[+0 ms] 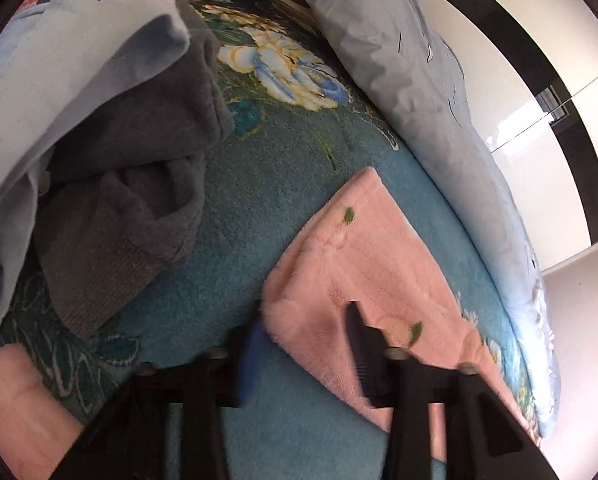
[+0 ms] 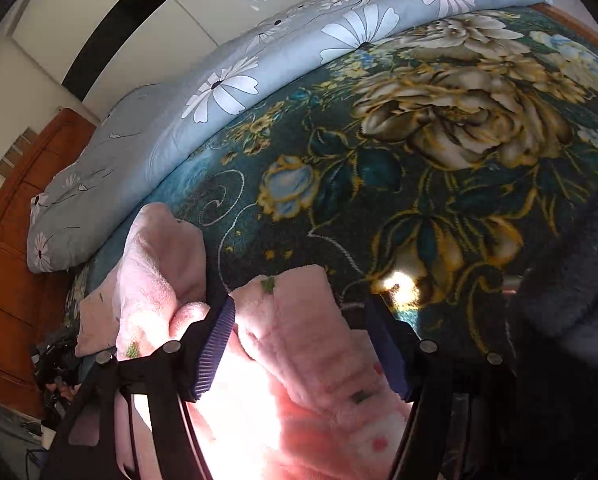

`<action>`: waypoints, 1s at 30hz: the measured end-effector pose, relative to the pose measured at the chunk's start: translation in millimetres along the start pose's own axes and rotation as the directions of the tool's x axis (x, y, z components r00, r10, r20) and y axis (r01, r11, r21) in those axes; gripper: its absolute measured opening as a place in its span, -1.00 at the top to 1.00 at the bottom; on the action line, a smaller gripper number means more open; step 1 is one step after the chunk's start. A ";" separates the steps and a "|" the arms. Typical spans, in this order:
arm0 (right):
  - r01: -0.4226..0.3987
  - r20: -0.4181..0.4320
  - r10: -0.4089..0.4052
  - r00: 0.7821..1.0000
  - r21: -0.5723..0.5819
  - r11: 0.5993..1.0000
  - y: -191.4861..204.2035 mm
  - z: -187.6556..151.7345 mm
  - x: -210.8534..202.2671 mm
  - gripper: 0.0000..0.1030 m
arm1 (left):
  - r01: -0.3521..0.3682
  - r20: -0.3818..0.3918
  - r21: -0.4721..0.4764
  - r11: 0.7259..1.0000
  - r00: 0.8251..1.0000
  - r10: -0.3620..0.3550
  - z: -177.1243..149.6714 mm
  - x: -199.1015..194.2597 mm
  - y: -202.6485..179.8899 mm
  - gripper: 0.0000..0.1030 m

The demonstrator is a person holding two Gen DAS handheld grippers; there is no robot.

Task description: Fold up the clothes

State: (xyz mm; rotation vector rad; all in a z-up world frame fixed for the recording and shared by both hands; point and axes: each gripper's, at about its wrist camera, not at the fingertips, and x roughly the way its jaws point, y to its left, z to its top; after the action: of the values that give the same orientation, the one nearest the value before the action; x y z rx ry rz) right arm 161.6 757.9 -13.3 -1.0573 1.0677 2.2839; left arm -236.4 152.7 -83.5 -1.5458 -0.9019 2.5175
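the bed is covered by a plush teal blanket with a short pile and printed roses in cream, gold and blue. along its far edge lies a smooth, lightly wrinkled grey-blue quilt with white daisies. the pink garment is thick and fluffy, with faint stitched ridges and small green leaf spots.

in the left wrist view, the left gripper points steeply down at the blanket. its black fingers stand apart in this blurred view, with the folded pink edge bulging between them; the blue-padded finger is at the cloth's left edge and the other lies over the pink pile. whether the pads press on the cloth cannot be told from the picture. ahead and to the left of this gripper a heap holds a dark grey fleece piece with a ribbed cuff, and a smooth pale blue garment draped over it.

in the right wrist view, the right gripper also tilts down, its jaws wide. the ridged blue pads flank a flat tongue of the pink garment without squeezing it; more pink cloth bunches up to the left of the left pad, and the part nearest the camera is washed out by sunlight. to the right of this gripper sits a dark, fuzzy grey mass.
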 end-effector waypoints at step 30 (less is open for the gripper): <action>0.416 0.230 -0.387 0.893 -0.091 0.905 11.5 58.8 -53.1 0.04 | -0.041 0.002 0.133 0.990 0.999 0.041 -5.2 -73.5 58.7 0.45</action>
State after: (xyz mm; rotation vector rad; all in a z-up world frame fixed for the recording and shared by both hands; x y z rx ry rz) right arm 160.7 794.4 58.0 -0.9595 0.5491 2.0890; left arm -180.8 81.8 -55.9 -1.5395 -0.6928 2.5463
